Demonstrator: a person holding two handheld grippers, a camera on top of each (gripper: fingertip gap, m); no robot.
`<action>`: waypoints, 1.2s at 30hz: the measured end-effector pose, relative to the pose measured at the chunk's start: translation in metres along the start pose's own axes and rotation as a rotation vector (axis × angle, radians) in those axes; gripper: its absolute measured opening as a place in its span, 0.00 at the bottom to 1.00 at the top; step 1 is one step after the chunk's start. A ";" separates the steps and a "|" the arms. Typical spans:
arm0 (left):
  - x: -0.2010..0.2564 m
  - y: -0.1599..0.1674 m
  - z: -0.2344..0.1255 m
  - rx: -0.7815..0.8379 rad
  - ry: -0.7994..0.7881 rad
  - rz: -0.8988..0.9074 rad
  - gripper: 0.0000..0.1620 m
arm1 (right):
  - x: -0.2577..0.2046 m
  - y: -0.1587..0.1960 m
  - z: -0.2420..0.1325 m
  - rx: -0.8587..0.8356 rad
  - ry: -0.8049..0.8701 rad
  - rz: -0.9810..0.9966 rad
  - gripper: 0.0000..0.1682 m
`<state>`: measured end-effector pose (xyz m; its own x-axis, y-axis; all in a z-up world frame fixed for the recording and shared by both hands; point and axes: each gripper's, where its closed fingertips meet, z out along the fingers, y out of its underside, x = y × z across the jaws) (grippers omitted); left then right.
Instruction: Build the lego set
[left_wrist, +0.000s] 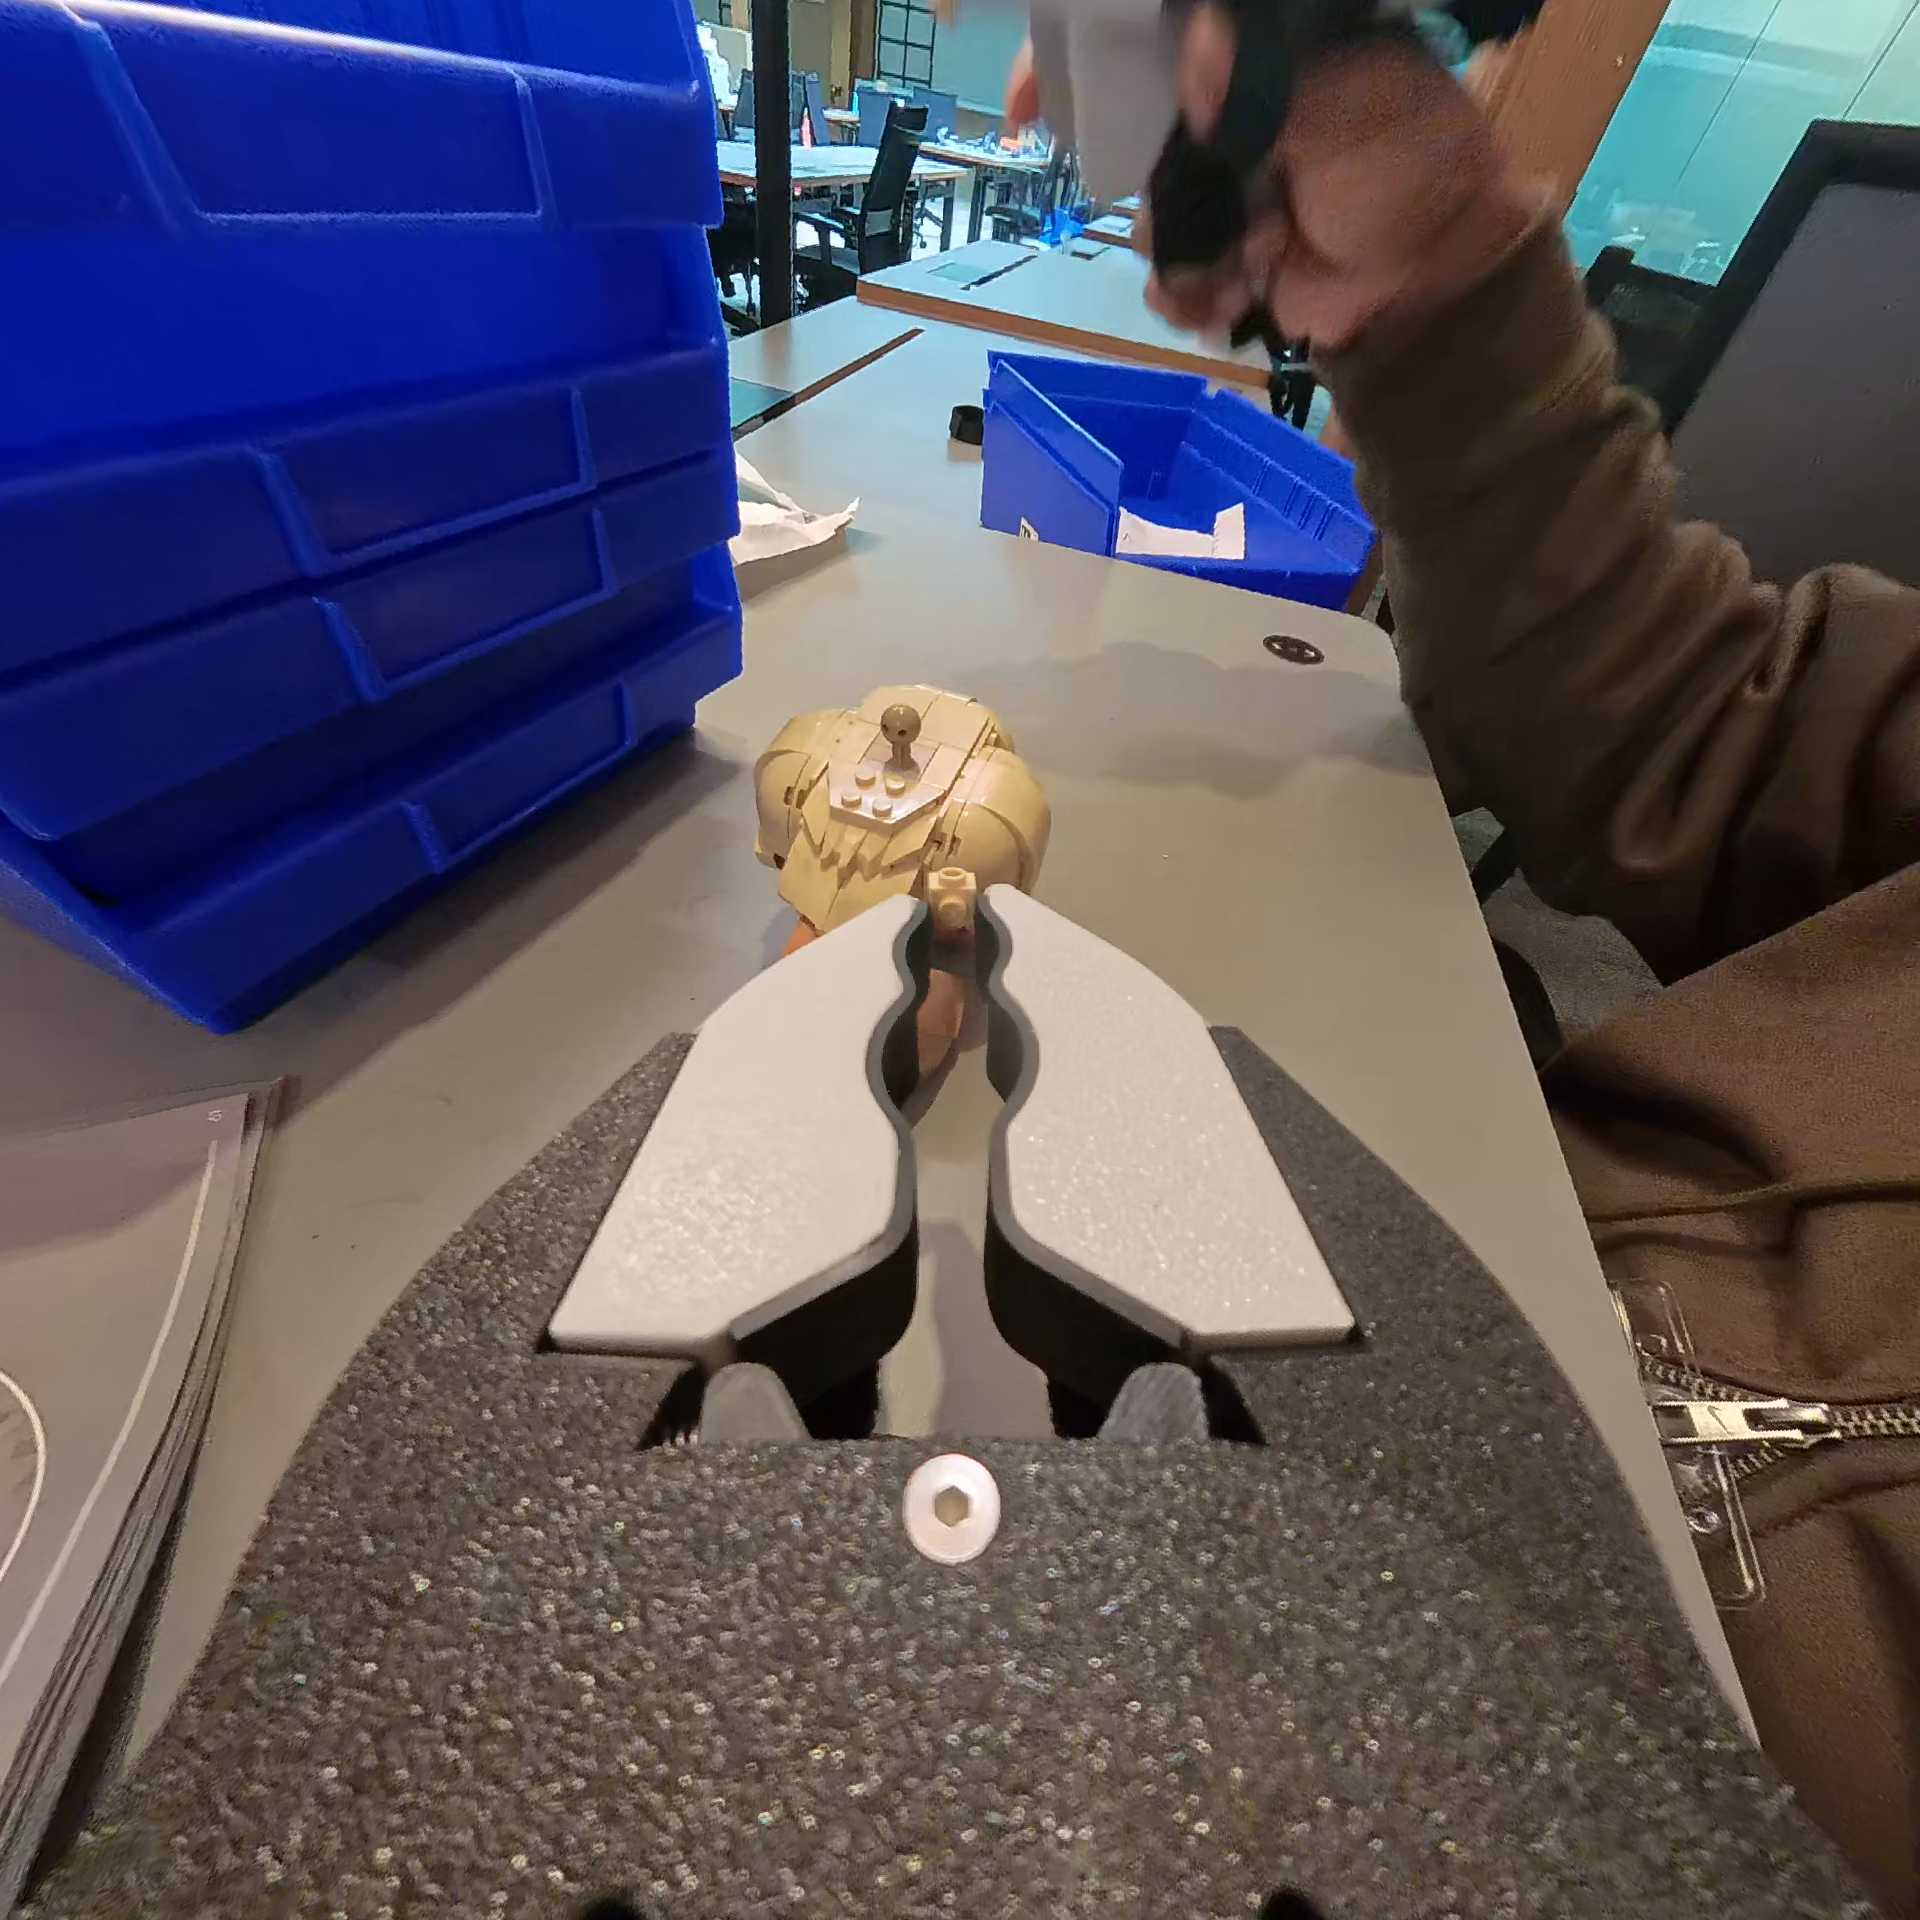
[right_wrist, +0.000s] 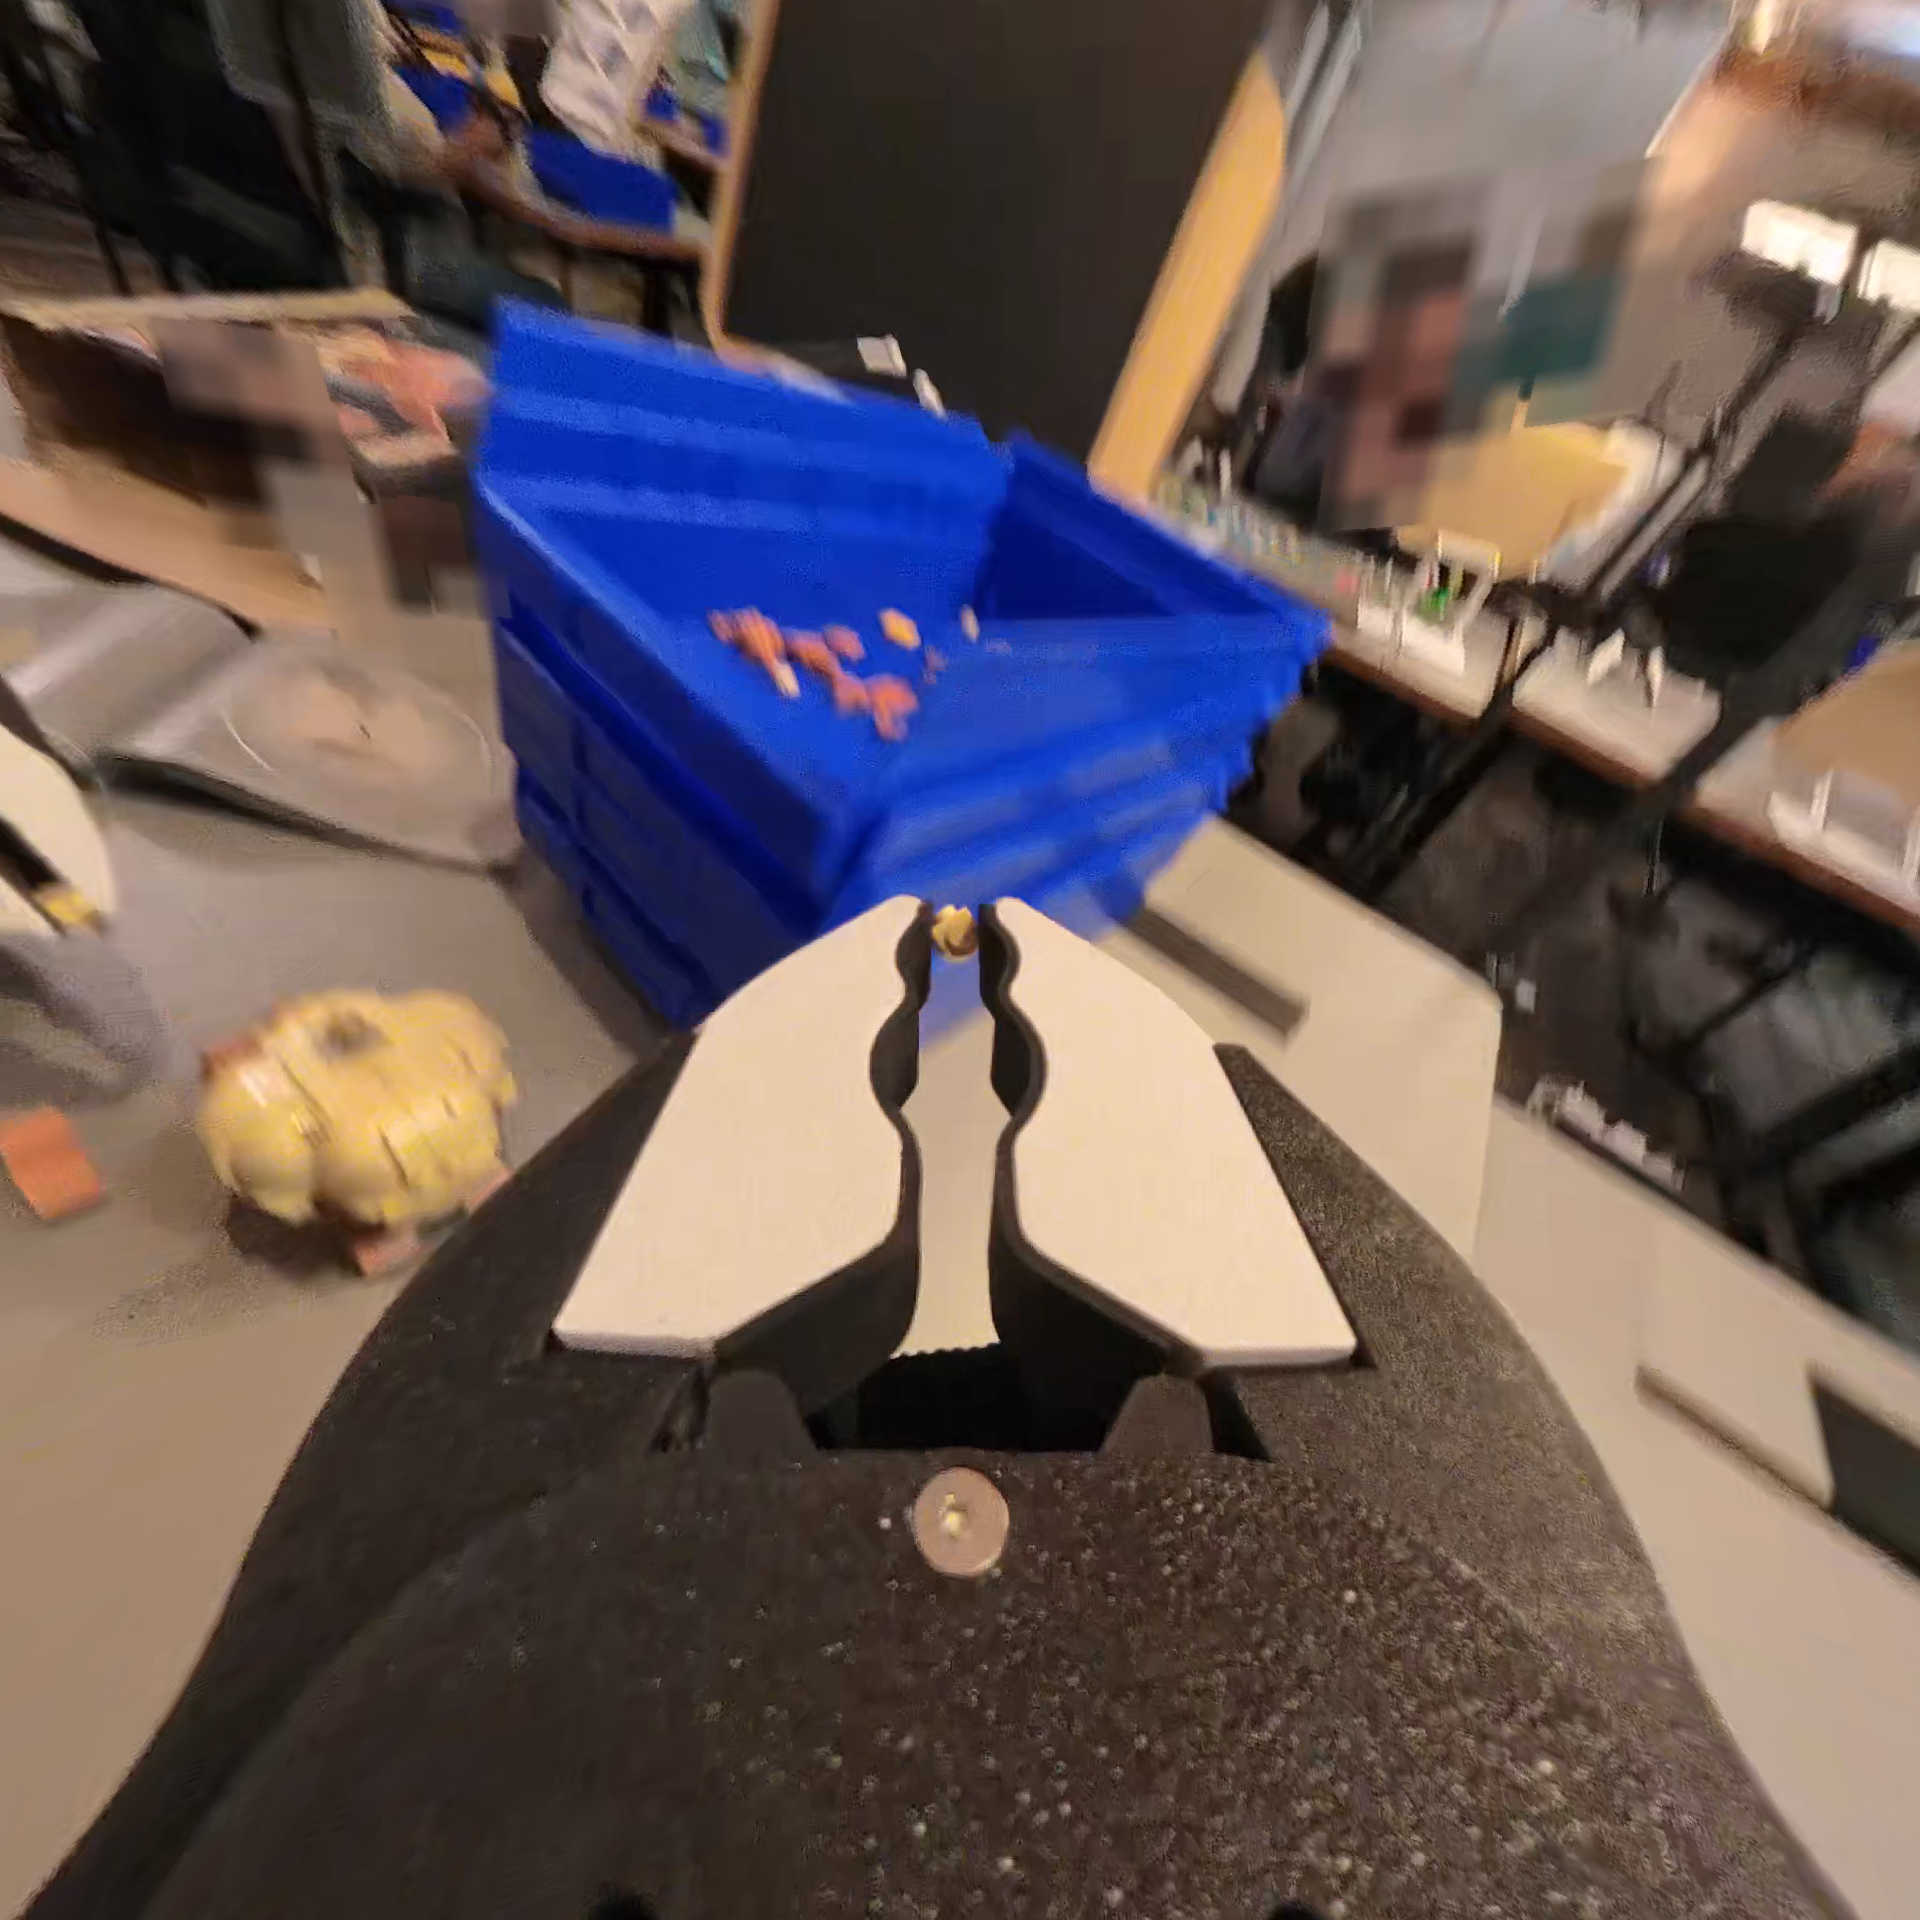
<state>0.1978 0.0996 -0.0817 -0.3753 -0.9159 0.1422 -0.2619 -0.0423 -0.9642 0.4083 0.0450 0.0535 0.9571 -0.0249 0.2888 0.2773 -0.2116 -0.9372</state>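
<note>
We are pinching the near end of the tan lego model (left_wrist: 902, 805) with our left gripper (left_wrist: 953, 914), jaws narrowed onto a small tan knob, likely to steady it on the grey table (left_wrist: 1195, 790). Our right gripper (right_wrist: 954, 927) is carrying a tiny tan piece (right_wrist: 953, 932) clamped at its tips, raised in the air, probably bound for the model. Farther off, the stacked blue bins (right_wrist: 727, 582) are holding loose orange parts (right_wrist: 831, 665).

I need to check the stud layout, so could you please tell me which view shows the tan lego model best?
The left wrist view: the tan lego model sits sharp and centred on the table. In the right wrist view it is motion-blurred, low at left.
</note>
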 end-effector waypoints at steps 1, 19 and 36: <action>0.000 -0.001 -0.001 0.004 -0.002 0.000 0.04 | -0.011 -0.029 0.008 0.042 -0.016 -0.039 0.05; -0.013 -0.024 -0.013 0.094 -0.055 0.004 0.04 | -0.027 -0.011 0.050 0.054 0.136 -0.134 0.12; 0.032 -0.168 -0.058 0.576 0.541 0.101 0.05 | -0.061 0.082 0.050 -0.094 0.053 -0.192 0.12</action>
<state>0.1785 0.1007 0.0974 -0.7909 -0.6120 -0.0053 0.2418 -0.3044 -0.9213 0.3766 0.0778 -0.0509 0.8810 -0.0264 0.4725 0.4426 -0.3071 -0.8425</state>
